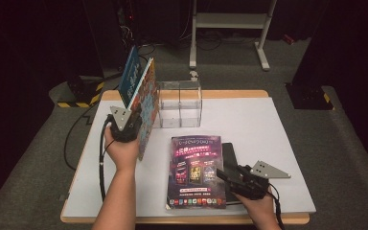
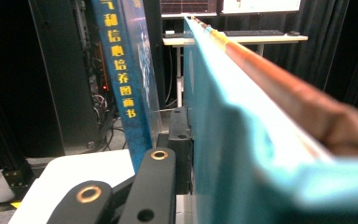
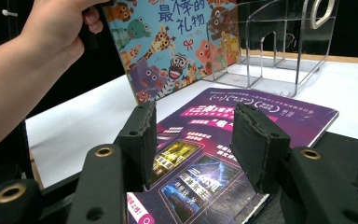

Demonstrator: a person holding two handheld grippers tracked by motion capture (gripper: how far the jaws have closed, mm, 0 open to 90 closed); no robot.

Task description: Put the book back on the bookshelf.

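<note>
A: What are the left tongs [image 1: 133,125] doing?

B: They sit left of centre in the high view, clamped narrowly on the lower edge of a picture book [image 1: 146,103] with cartoon animals on its cover. The book stands on edge, tilted, rising toward the upper left of the frame. In the left gripper view its teal edge [image 2: 223,121] runs away from the black pad.

A: Anything beside it?

B: A blue book [image 1: 128,76] stands just behind it, at the upper left; its spine [image 2: 121,70] carries yellow characters. Whether the two touch, I cannot tell.

A: And the right tongs [image 1: 220,175]?

B: Lower right of the high view, about half open, gripping nothing. In the right gripper view the two pads [image 3: 137,140] stand just over a purple magazine [image 3: 242,116] lying flat. Whether they touch the cover is unclear.

A: The surface?

B: A white table [image 1: 278,139] with a wooden rim. The magazine [image 1: 195,170] lies at lower centre, a dark flat thing [image 1: 230,153] poking out from its right side. A clear acrylic rack [image 1: 181,103] stands near the far edge, just right of the picture book.

A: The room?

B: Dark, grey floor, a white metal stand [image 1: 230,21] at top centre, black-and-yellow striped bases [image 1: 84,96] at the left.
</note>
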